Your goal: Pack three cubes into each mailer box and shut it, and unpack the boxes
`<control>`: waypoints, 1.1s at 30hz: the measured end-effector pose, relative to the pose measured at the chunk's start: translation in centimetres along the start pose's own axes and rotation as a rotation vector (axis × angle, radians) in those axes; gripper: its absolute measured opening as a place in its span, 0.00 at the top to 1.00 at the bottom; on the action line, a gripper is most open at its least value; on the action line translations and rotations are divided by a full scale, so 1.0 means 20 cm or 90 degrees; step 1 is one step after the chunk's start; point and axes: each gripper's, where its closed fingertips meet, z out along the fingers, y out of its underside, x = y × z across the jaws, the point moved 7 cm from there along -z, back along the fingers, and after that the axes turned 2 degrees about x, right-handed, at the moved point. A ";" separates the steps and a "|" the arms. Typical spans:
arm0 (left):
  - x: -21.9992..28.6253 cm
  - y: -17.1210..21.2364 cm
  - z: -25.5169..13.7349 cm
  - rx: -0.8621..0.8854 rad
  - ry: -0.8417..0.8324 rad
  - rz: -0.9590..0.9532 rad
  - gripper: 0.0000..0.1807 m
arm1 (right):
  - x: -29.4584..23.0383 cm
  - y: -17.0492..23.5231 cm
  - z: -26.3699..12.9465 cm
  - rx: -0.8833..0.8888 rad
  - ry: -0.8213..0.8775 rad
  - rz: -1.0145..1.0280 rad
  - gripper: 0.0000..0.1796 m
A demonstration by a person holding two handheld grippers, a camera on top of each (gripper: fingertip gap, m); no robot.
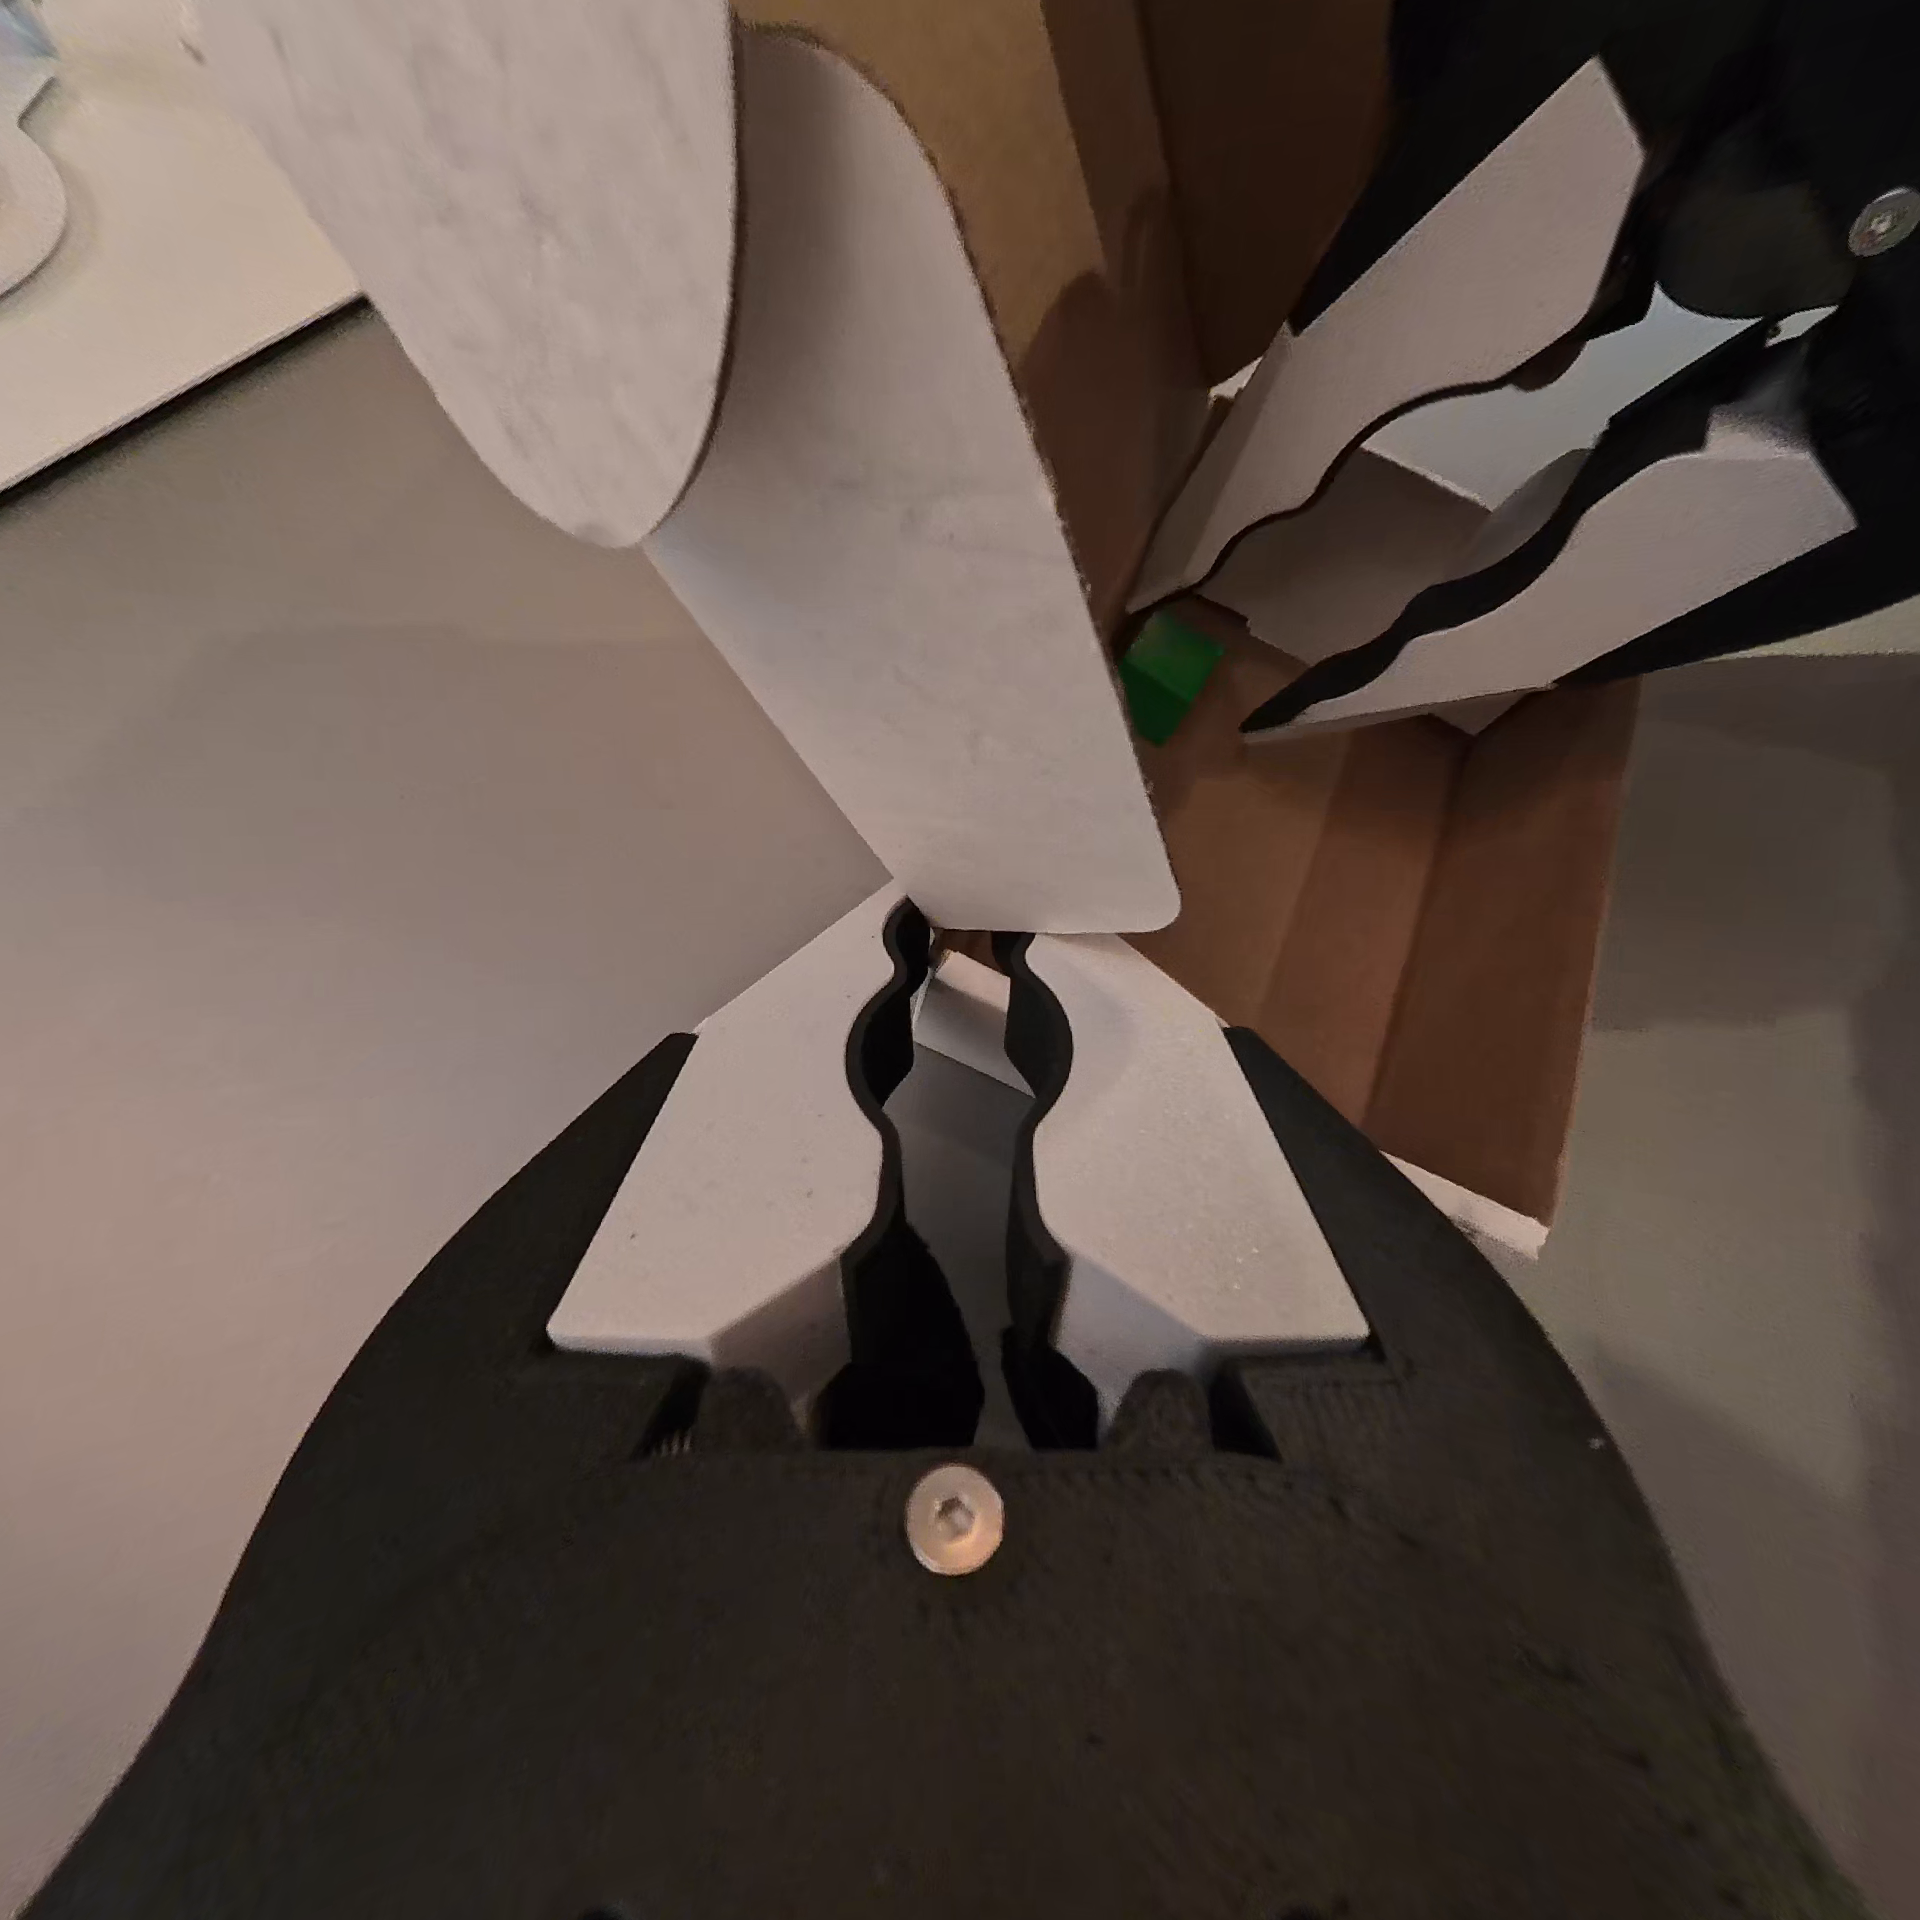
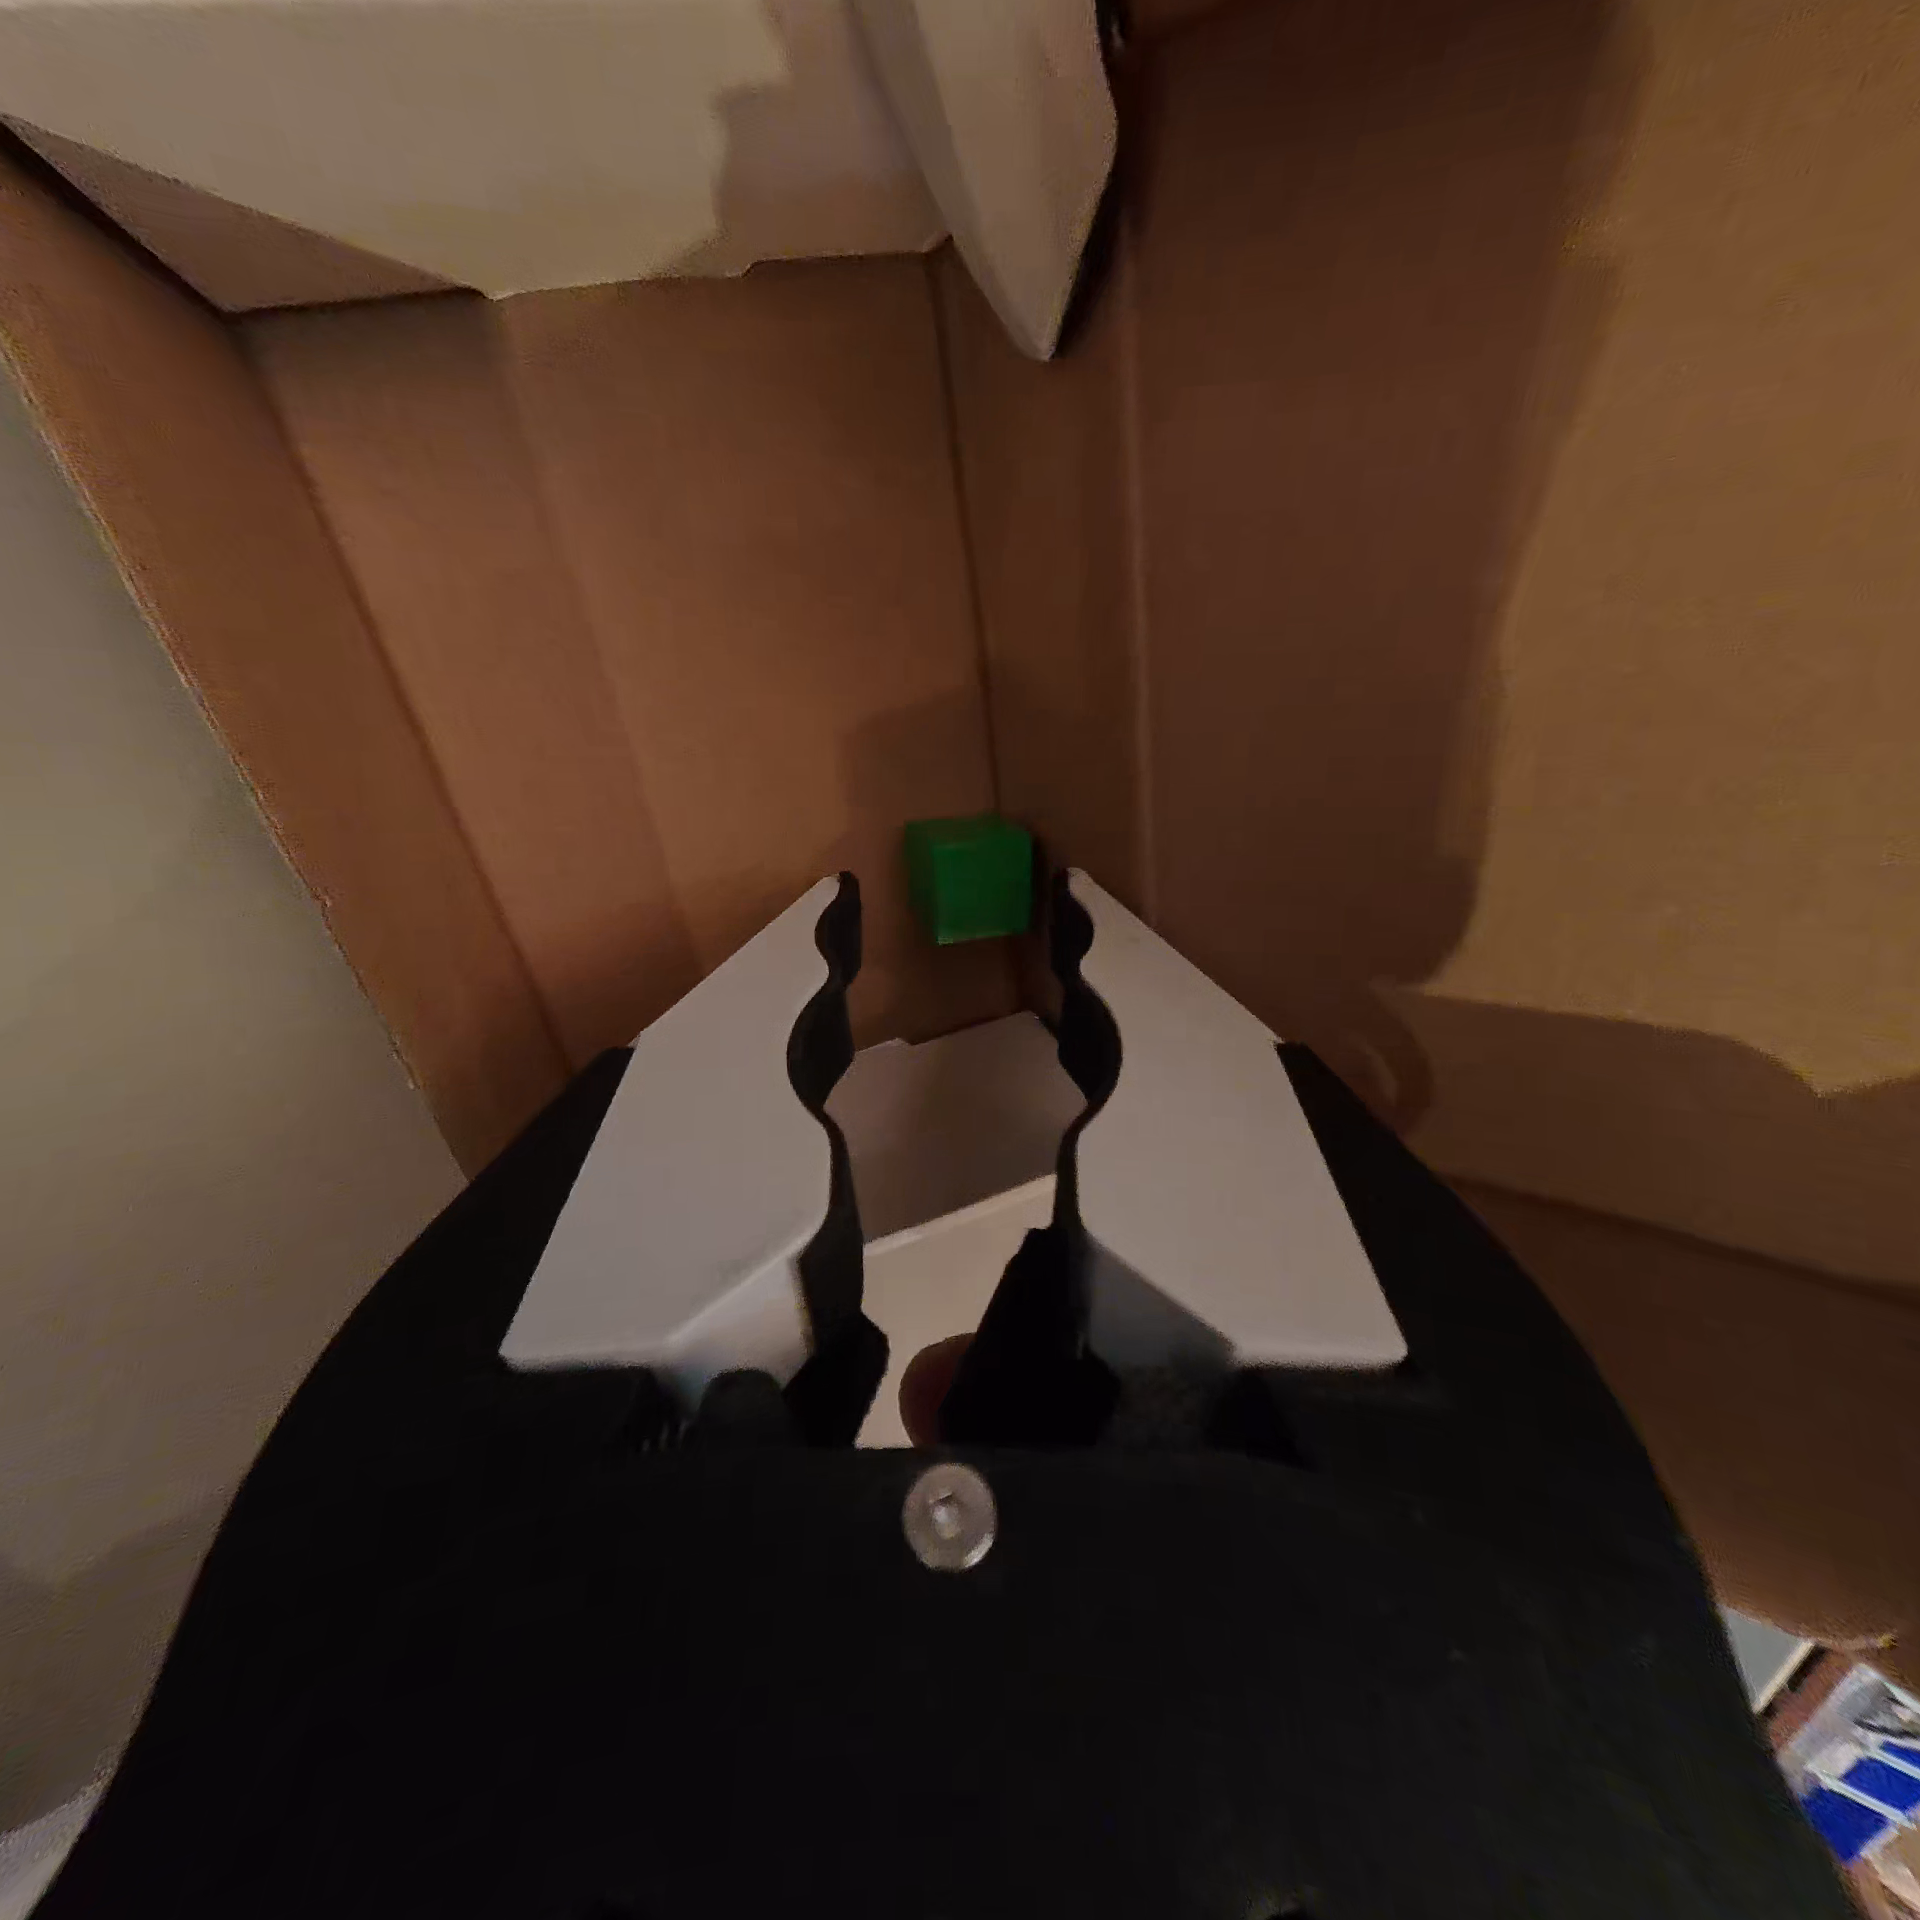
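Up close, the left gripper (image 1: 961, 940) reaches forward from the near edge of its own view, its two white fingers with wavy black inner pads drawn to a narrow gap. The fingertips sit at the lower edge of a white cardboard flap (image 1: 894, 582) of the mailer box (image 1: 1455, 935); a sliver of white card shows between the pads, but whether they actually pinch it cannot be told. The flap rises steeply up and to the left, with a second rounded white flap (image 1: 499, 260) in front of it. The box is white outside and brown inside, and lies open on a grey table (image 1: 364, 831).

To the far right in the same view, the right gripper (image 1: 1262, 717) comes in from the upper right corner, pointing down into the box. One green cube (image 1: 1169, 675) shows just beside its tips, tucked behind the raised flap.

From the right wrist camera, the right gripper (image 2: 951, 883) points into the brown interior (image 2: 623, 623). Its fingers stand moderately apart and hold nothing. The green cube (image 2: 971, 878) rests on the box floor in the far corner against the right wall, just past the fingertips and lined up with the gap between them, not touched. A white box wall (image 2: 935, 1132) lies beneath the fingers.
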 end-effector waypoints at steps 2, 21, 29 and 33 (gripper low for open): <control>0.00 0.00 0.00 -0.002 0.000 0.001 0.95 | 0.01 0.00 0.01 -0.016 -0.001 0.006 0.82; 0.00 0.00 0.00 -0.005 -0.007 0.007 0.95 | 0.02 -0.03 -0.04 -0.044 0.001 -0.046 0.88; 0.00 0.00 0.00 0.000 0.000 0.000 0.95 | 0.31 0.31 -0.75 0.135 0.170 0.061 0.88; 0.00 0.00 0.01 0.001 0.001 -0.001 0.95 | 0.53 0.78 -0.86 -0.032 0.257 0.075 0.88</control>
